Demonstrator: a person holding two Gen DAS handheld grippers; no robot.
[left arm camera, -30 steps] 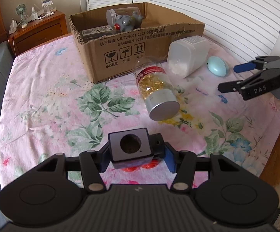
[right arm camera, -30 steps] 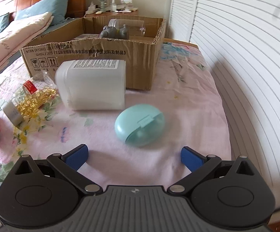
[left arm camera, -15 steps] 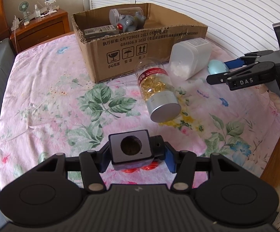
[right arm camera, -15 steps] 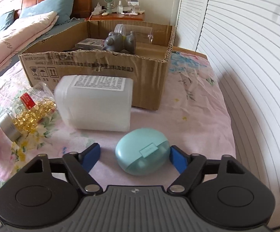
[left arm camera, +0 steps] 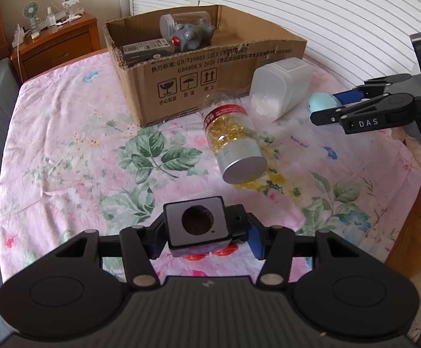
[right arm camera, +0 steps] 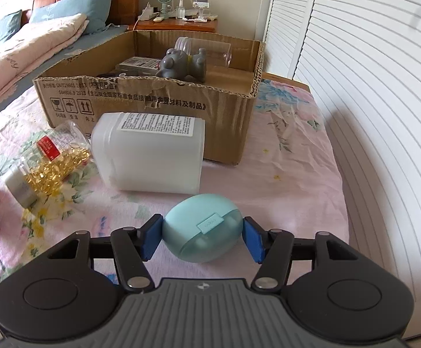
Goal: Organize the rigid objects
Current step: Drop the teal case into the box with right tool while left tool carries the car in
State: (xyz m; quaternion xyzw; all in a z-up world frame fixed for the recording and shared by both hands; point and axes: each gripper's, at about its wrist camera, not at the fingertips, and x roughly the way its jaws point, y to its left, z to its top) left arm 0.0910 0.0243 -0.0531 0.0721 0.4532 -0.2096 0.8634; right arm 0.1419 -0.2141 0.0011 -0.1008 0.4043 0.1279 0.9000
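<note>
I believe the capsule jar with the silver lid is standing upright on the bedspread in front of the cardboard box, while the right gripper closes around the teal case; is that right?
Not quite. The capsule jar lies on its side, silver lid toward the camera, as the left wrist view shows. It is indeed in front of the cardboard box, and the right gripper does bracket the teal case.

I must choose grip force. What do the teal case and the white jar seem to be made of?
Teal case: likely hard plastic with a smooth satin finish; soft highlights, moulded seam and clasp. White jar: apparently translucent frosted plastic; white contents show dimly through its wall, and a printed paper label sits on top.
</note>
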